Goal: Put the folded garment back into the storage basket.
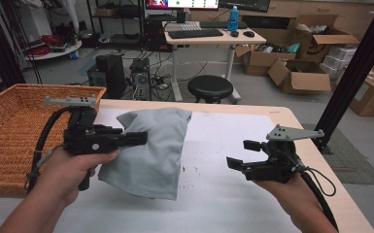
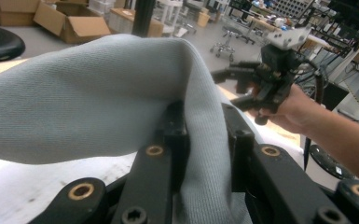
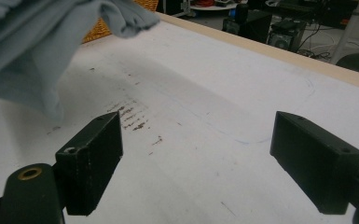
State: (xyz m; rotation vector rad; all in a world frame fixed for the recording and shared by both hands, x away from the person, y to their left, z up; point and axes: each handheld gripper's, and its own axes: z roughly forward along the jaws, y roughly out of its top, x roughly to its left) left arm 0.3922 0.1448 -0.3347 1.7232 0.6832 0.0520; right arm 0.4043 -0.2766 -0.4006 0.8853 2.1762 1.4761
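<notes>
A light grey cloth hangs above the white tabletop, bunched and draping down. My left gripper, held level and pointing right, is shut on the cloth's left side. In the left gripper view a fold of the cloth runs between the two black jaws of my left gripper, which pinch it. My right gripper hovers over the table's right part, open, with nothing between its pads. In the right gripper view its jaws stand wide apart over bare table, and the cloth hangs at the upper left.
A wicker basket stands at the table's left end, just beside my left hand. The tabletop has dark scuff marks near the middle. Beyond the far edge are a black stool, a desk and cardboard boxes.
</notes>
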